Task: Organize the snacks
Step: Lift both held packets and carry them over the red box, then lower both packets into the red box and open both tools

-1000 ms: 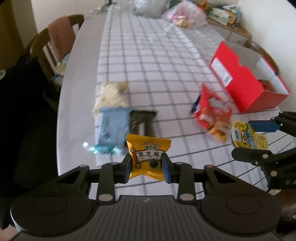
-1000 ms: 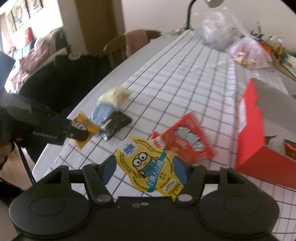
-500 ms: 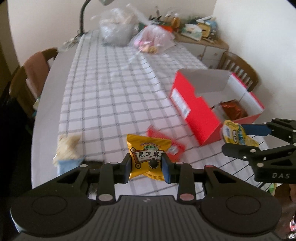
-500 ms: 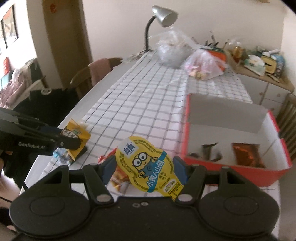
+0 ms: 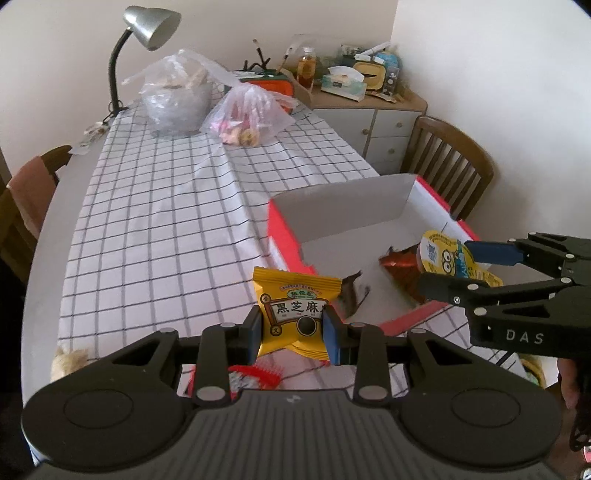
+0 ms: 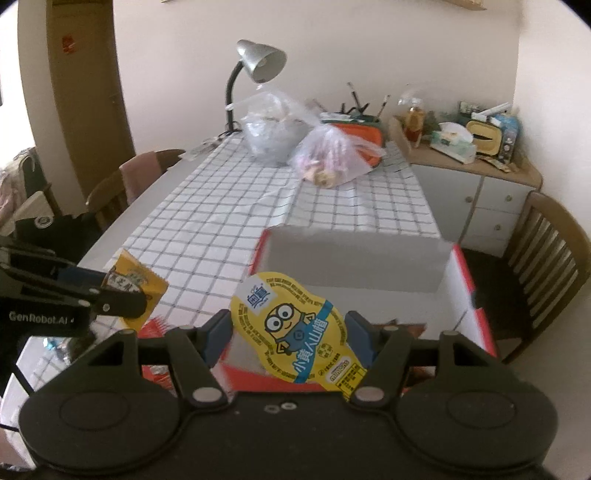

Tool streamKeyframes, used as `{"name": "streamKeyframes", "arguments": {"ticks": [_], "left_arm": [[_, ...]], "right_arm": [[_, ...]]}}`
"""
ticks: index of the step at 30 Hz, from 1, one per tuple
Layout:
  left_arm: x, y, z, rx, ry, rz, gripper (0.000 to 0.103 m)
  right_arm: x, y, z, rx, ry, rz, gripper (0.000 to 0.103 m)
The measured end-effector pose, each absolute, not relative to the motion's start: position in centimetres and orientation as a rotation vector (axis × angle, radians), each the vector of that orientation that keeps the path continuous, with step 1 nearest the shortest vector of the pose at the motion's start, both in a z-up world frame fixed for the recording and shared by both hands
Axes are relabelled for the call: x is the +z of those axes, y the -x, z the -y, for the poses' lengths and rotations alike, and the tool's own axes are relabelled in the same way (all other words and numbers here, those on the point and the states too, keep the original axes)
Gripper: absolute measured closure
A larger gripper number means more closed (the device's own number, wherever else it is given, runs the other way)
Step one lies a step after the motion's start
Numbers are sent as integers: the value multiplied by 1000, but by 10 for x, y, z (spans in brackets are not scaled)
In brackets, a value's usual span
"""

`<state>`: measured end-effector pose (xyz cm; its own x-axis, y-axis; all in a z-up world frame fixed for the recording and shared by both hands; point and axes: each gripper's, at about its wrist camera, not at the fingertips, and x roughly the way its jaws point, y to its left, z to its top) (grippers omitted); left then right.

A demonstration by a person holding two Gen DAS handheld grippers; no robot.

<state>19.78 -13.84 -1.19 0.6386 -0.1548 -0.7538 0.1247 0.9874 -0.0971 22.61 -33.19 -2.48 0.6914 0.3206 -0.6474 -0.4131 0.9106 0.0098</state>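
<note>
Yellow sesame packet [image 5: 293,314] is clamped in the left tongs [image 5: 293,334]; right tongs [image 6: 288,338] grip a cartoon-lidded cup [image 6: 295,332] over the red box [image 6: 469,288].

A home dining room: a long table [image 5: 55,236] under a checked tablecloth [image 5: 166,206], wooden chairs [image 5: 448,166] drawn up beside it, and a gooseneck desk lamp [image 5: 147,26] at its far end. Beyond the table, a low cupboard [image 6: 480,199] against the wall carries household clutter and a tissue box [image 5: 343,85].

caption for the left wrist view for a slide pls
Left gripper holding a yellow sesame snack packet near the open red cardboard box on the checked tablecloth.
</note>
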Motion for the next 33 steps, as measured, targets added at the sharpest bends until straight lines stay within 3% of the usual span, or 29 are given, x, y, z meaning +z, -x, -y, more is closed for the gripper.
{"name": "streamKeyframes", "arguments": {"ticks": [16,33], "left_arm": [[-30,-276,210,-160,61,-939,70],[-94,-342,248,-131,20,-1116,70]], "right_arm": [[-45,-321,388,371,135,-772,37],[-106,-386,394,390,177,-955,37]]}}
